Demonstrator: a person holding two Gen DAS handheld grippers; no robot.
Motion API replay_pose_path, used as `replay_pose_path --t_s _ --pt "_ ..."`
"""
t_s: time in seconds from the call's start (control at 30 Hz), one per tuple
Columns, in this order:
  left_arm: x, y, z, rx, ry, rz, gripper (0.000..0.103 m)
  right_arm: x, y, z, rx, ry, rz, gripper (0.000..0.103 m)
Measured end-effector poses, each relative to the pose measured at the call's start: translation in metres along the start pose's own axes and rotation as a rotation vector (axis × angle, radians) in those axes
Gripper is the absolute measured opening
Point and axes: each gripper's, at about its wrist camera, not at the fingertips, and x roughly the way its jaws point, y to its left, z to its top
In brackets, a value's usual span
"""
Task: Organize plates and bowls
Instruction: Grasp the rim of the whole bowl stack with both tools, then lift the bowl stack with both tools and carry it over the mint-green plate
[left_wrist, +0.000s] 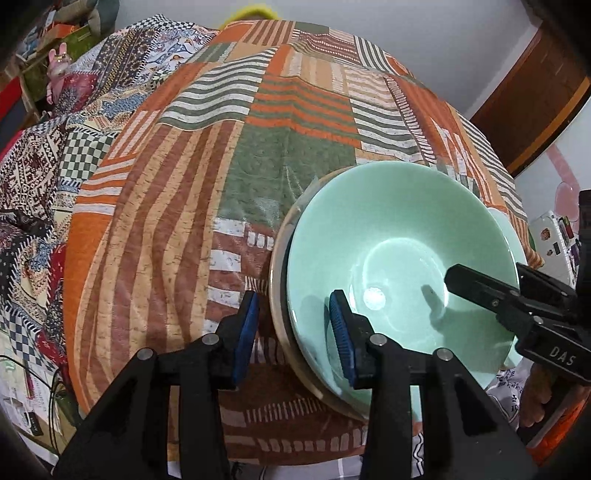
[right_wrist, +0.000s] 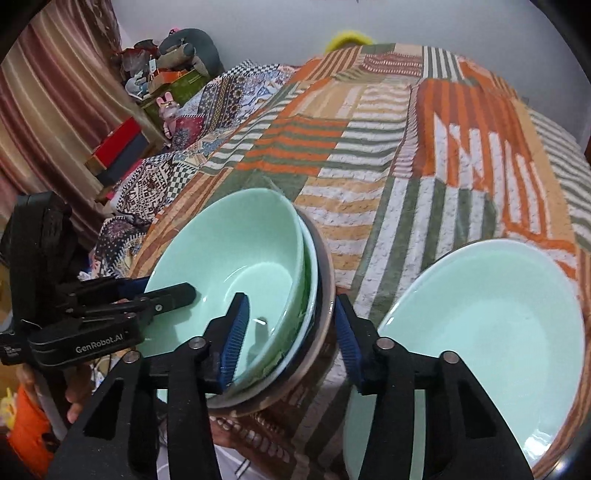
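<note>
A pale green bowl (left_wrist: 399, 254) (right_wrist: 229, 258) sits on top of a stack with a second green dish and a darker rimmed plate (left_wrist: 277, 280) (right_wrist: 325, 291) below it. My left gripper (left_wrist: 295, 332) is open and straddles the near left rim of the stack, one blue pad (left_wrist: 341, 332) inside the bowl. My right gripper (right_wrist: 291, 332) is open and straddles the right rim, its left pad (right_wrist: 236, 332) inside the bowl. Each gripper also shows in the other's view: the right (left_wrist: 480, 291), the left (right_wrist: 162, 295). A separate large green plate (right_wrist: 480, 325) lies to the right.
Everything rests on a patchwork striped cloth (left_wrist: 229, 177) (right_wrist: 406, 155) over a table or bed. Boxes and toys (right_wrist: 162, 88) crowd the far left by a curtain. A wooden door (left_wrist: 535, 110) stands at the right.
</note>
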Motion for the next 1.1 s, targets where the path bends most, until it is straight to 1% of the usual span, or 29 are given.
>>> replay_pose_path --t_s 0.03,0.07,0.17,0.33,0.43,0.57,0.67,0.83,1.1 --pt "0.0 0.0 0.0 -0.002 0.001 -0.009 0.034 0.001 -0.001 0.0 0.007 0.0 0.004 0.04" --pt "0.001 -0.002 0.0 0.003 0.004 -0.026 0.029 0.0 -0.002 0.0 0.012 -0.003 0.008 0.04" --pt "0.0 -0.006 0.0 0.014 -0.001 -0.006 0.03 -0.001 -0.002 0.0 0.006 -0.001 0.006 0.04" --pt "-0.003 -0.008 0.001 0.008 0.007 0.001 0.03 -0.001 0.001 0.001 -0.013 0.017 -0.014 0.039" --pt "-0.008 -0.012 0.002 0.022 0.003 0.006 0.03 0.0 -0.001 0.002 -0.006 0.025 -0.018 0.039" --pt "-0.016 -0.022 0.001 0.061 -0.015 0.046 0.03 -0.002 -0.005 0.003 0.02 0.031 -0.008 0.039" --pt "-0.023 -0.023 0.001 0.06 -0.028 0.039 0.03 -0.006 -0.006 0.003 0.033 0.029 -0.005 0.039" --pt "-0.037 -0.025 0.003 0.041 -0.057 0.019 0.03 -0.017 -0.004 0.005 0.032 0.003 -0.001 0.039" --pt "-0.071 -0.044 0.007 0.064 -0.136 0.004 0.03 -0.044 -0.001 0.01 0.026 -0.072 -0.001 0.039"
